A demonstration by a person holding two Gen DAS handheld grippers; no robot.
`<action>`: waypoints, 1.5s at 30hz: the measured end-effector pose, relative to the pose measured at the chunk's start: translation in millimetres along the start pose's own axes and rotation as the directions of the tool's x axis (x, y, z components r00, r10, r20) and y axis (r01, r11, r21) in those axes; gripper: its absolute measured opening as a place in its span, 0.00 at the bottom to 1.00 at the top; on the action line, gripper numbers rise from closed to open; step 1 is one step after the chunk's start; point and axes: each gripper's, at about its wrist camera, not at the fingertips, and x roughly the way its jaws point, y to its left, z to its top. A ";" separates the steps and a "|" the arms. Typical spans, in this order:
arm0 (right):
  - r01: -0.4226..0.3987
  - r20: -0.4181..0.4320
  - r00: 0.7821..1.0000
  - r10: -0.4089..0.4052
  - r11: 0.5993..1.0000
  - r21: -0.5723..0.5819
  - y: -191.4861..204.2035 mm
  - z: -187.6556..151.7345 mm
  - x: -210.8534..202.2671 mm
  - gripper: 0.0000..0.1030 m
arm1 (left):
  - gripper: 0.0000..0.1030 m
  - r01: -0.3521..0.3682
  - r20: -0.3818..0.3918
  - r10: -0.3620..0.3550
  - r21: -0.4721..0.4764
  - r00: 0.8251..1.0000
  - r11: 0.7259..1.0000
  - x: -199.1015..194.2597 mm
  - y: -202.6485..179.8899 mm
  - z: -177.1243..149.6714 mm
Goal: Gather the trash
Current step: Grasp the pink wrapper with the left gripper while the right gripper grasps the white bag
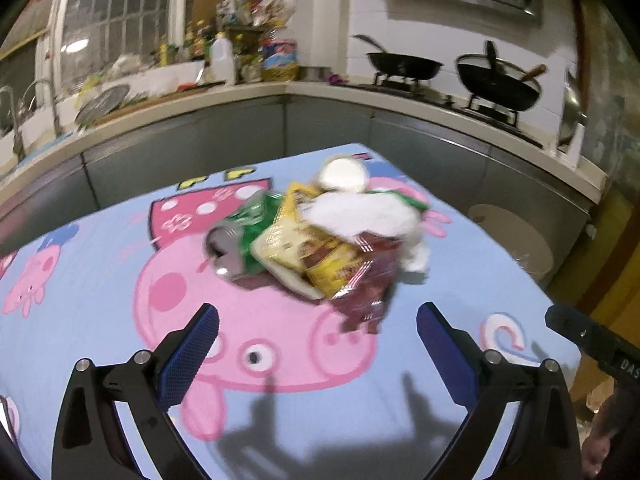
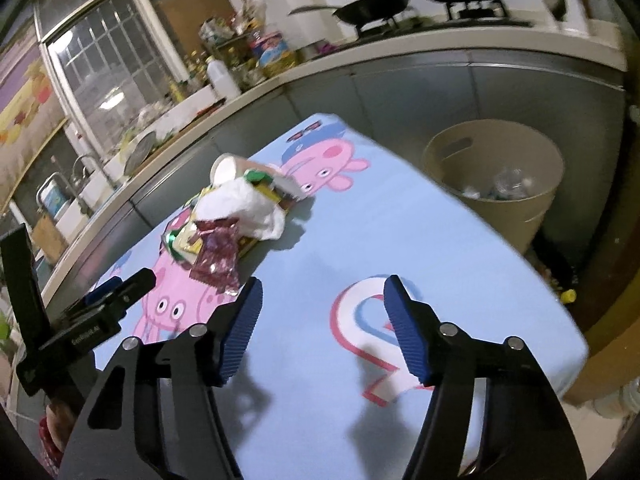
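A: Where is the trash pile (image 1: 320, 240) found?

B: Mid-table, nearer the far edge of the cartoon-printed cloth (image 1: 100, 264). The crushed green can (image 1: 236, 236) is laid on its side, its open top turned toward the near left corner.

A: Materials?

B: Crinkled foil wrappers (image 1: 320, 256), a soft white tissue (image 1: 360, 212), a round paper cup (image 2: 226, 168).

A: The grippers?

B: The left gripper (image 1: 318, 340) and the right gripper (image 2: 322, 324) are both spread wide, nothing held. The beige bin (image 2: 496, 184) beyond the right edge is seen open only from the right wrist.
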 end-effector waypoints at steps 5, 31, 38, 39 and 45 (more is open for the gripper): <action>-0.061 -0.049 0.997 0.060 0.998 -0.016 9.6 6.8 33.1 0.54 | 0.82 0.044 -0.080 -0.052 -0.099 0.995 0.994 21.9 27.3 3.6; -0.389 -0.222 0.908 0.354 0.911 -0.139 45.8 44.2 124.9 0.02 | 0.05 0.216 -0.164 -0.234 -0.118 0.958 0.969 34.9 26.7 -18.3; -0.393 -0.274 0.895 0.353 0.913 -0.111 37.9 -8.4 67.6 0.02 | 0.05 0.170 -0.200 -0.209 -0.193 0.957 0.966 8.6 63.3 -56.0; -0.381 -0.279 0.899 0.337 0.916 -0.121 36.1 -13.9 62.5 0.02 | 0.05 0.167 -0.201 -0.208 -0.203 0.957 0.965 6.0 67.0 -60.6; -0.247 -0.279 0.941 0.191 0.952 -0.182 26.3 -34.6 49.5 0.67 | 0.46 0.129 -0.219 -0.182 -0.238 0.959 0.963 5.0 72.5 -67.2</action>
